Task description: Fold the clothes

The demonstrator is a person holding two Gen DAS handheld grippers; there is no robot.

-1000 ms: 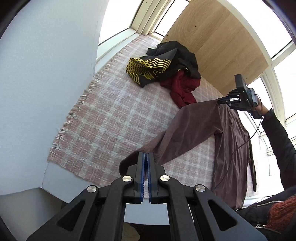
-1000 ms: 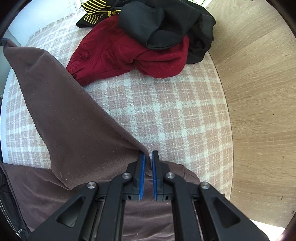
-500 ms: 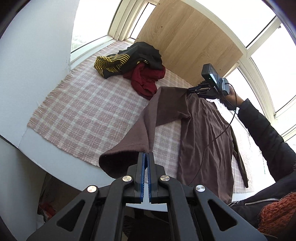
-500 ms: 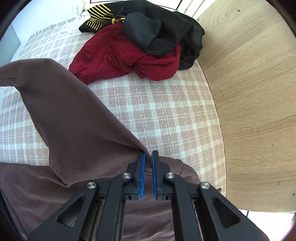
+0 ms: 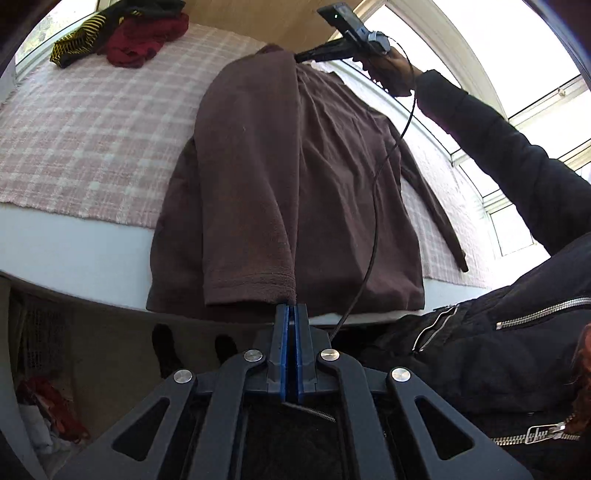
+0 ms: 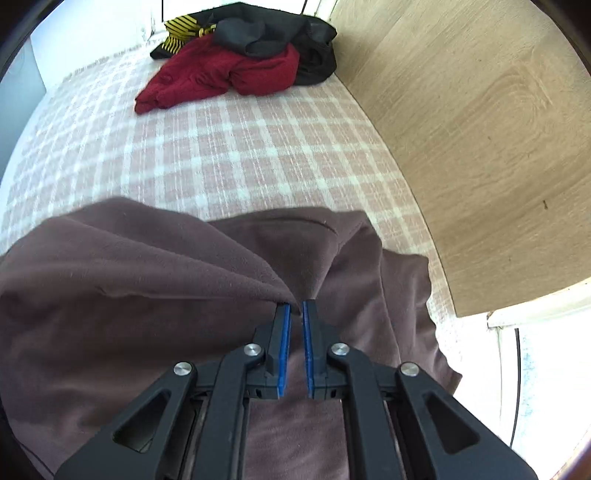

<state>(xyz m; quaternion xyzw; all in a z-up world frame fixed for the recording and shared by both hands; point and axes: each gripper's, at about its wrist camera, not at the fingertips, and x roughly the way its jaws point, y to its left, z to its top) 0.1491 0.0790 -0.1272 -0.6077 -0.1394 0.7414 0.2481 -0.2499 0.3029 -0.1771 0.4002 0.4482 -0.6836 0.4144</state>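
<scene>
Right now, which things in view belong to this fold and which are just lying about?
In the job:
brown top, its side folded over
left tongs, shut on its hem
right tongs, shut on its shoulder

Lying about:
red garment
black garment
yellow-striped garment
checked blanket

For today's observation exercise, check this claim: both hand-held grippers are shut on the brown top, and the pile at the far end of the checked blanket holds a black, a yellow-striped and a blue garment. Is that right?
Not quite. The third garment in the pile is dark red, not blue, as the right wrist view shows. The rest stands: the left hand-held gripper and right hand-held gripper are shut on the brown top, on the checked blanket.
</scene>
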